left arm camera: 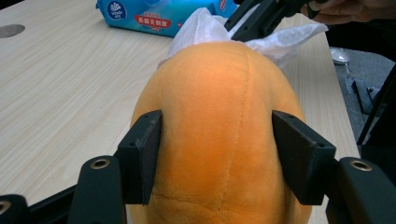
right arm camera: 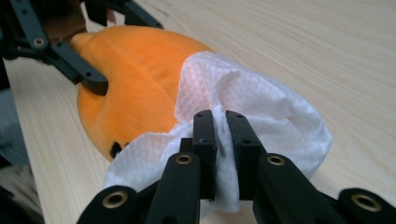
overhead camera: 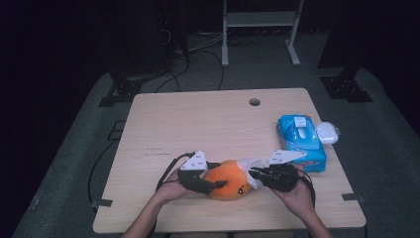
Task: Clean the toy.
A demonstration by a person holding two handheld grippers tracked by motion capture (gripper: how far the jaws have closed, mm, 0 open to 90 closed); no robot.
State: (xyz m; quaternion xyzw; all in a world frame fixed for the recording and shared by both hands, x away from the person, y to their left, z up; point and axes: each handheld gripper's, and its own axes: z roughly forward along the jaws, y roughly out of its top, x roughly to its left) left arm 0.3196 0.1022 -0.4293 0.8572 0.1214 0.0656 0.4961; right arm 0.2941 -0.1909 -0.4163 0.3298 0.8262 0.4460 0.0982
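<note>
Pale wood table [overhead camera: 208, 124] carried the work near its front edge. Orange plush toy [overhead camera: 228, 179] lay there on its side, between the two hands. Left tongs [left arm camera: 217, 158] clamped its round body, one jaw on each flank, pads pressed into the pile. Blue wipes pack [overhead camera: 301, 141] sat well apart, toward the right rim, a small white case [overhead camera: 328, 132] just beside it. White wipe [right arm camera: 261, 121] was draped over the toy's far end, touching the fabric; right tongs [right arm camera: 221, 140] were closed on a fold of it.

Judgement: wiping step in hand. To do it well, the left grip should hold firm so the toy cannot roll, while the right drags the wipe along the nap in short strokes, keeping the pinch low on the fold so the sheet does not slip free or bunch.
</note>
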